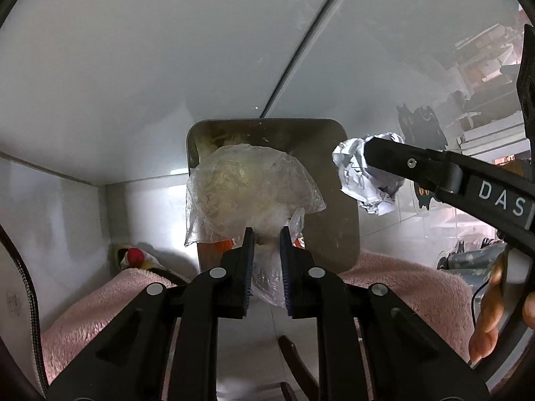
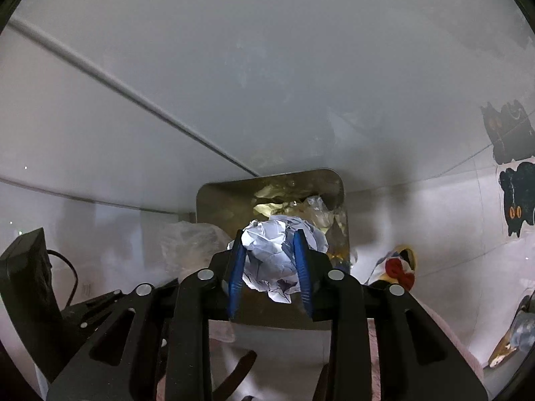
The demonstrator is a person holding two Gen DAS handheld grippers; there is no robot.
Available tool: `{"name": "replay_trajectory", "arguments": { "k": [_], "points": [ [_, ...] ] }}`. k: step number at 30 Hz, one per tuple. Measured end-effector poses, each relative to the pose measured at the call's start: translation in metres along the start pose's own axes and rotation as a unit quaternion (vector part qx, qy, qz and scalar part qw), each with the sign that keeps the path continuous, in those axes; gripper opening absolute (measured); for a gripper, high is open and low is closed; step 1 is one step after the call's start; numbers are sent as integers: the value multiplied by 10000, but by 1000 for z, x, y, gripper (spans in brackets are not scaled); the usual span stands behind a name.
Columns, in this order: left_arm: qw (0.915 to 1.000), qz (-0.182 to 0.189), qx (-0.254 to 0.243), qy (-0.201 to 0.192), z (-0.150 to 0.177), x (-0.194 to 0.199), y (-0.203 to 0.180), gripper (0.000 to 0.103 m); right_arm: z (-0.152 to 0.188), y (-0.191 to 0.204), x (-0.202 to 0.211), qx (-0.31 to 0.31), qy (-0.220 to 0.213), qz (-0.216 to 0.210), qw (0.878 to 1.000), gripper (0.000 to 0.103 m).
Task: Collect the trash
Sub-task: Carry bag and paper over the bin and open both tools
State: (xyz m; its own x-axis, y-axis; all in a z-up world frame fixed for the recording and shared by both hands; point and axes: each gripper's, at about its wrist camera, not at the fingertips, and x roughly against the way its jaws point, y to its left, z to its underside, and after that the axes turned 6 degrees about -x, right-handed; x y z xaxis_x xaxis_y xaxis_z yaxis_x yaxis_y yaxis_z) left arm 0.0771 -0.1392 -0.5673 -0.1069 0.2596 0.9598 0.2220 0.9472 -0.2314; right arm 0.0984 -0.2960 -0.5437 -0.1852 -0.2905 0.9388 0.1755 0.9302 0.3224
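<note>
A metal trash bin (image 1: 334, 200) with rounded corners stands against the white wall (image 1: 133, 67), its open mouth tipped toward both cameras and its long axis running up the frame, beside a pink fleece blanket (image 1: 401, 277). The left gripper (image 1: 266, 234) is clamped on a clear plastic bag (image 1: 247, 187) whose bulging end points up in front of the bin's mouth. The right gripper (image 2: 269, 250) pinches a crumpled paper ball (image 2: 281, 250), roundish with no clear long axis, held just before the bin opening.
</note>
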Motion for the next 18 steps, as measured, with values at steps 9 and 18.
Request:
{"name": "replay_trajectory", "arguments": {
  "k": [9, 18],
  "points": [
    [9995, -184, 10, -268, -3, 26, -4, 47, -3, 5, 18, 44, -183, 46, 9998, 64],
    [9950, -386, -102, -910, 9, 98, -12, 80, 12, 20, 84, 285, -884, 166, 9955, 97]
  ]
}}
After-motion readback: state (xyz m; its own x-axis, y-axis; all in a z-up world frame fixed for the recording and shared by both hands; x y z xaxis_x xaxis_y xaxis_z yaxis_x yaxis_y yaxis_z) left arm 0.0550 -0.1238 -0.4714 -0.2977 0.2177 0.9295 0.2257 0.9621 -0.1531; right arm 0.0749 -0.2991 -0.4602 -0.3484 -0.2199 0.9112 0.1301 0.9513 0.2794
